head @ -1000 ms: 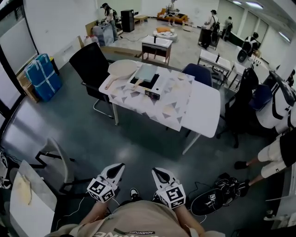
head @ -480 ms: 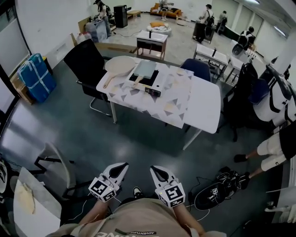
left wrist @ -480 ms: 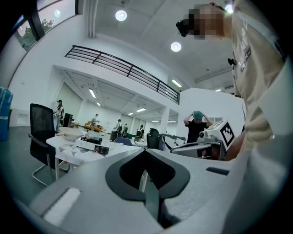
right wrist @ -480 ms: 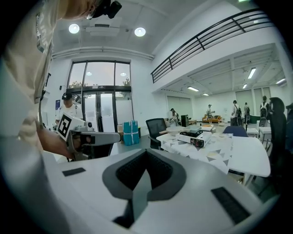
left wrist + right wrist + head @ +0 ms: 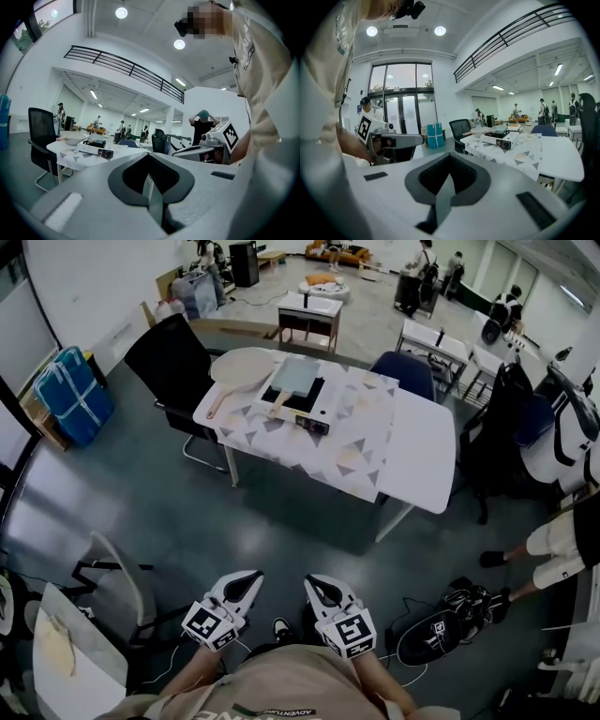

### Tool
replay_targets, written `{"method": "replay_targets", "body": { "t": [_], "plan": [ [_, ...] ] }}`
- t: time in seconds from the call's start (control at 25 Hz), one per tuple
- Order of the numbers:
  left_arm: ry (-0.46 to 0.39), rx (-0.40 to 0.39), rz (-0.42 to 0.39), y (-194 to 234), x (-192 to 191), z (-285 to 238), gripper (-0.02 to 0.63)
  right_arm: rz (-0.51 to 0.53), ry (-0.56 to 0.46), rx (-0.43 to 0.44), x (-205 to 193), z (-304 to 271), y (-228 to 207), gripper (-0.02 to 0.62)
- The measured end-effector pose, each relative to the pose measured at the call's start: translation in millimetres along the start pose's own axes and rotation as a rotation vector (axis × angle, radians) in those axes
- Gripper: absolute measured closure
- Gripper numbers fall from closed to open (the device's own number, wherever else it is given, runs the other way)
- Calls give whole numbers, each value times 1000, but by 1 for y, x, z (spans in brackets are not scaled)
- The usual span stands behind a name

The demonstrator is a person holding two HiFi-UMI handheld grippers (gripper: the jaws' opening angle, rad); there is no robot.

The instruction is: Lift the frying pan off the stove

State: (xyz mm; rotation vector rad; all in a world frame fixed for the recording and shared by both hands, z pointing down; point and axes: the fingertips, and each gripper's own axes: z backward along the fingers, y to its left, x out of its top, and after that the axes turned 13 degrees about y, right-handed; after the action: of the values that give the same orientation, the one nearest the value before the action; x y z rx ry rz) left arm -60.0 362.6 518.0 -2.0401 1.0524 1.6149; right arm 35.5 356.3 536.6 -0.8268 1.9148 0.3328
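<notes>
- Bench (image 5: 412,456): upper centre of head view; carries stove.
- Stove (image 5: 314,421): on bench's left part.
- Frying pan (image 5: 295,379): atop stove, handle pointing lower left, probably for easy reach.
- Left gripper (image 5: 246,579), right gripper (image 5: 314,583): bottom centre, jaws closed, empty, carried near body, well apart from bench. Approach judged not yet begun.

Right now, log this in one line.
left tongs: shut, empty | right tongs: shut, empty | pan: on stove, untouched
</notes>
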Motion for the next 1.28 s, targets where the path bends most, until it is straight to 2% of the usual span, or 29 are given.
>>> {"method": "replay_targets", "body": {
  "t": [0.2, 0.68, 1.08, 1.28],
  "plan": [
    [7, 32, 27, 16, 9, -26, 607, 9, -2, 58, 10, -20, -30, 598],
    [15, 78, -1, 62, 58, -102, 607, 46, -35, 90, 53, -58, -130, 598],
    [13, 148, 47, 91, 64, -139, 607, 23, -35, 152, 62, -81, -171, 598],
    [12, 186, 66, 97, 67, -145, 607, 51, -14, 189, 59, -89, -178, 598]
  ]
}}
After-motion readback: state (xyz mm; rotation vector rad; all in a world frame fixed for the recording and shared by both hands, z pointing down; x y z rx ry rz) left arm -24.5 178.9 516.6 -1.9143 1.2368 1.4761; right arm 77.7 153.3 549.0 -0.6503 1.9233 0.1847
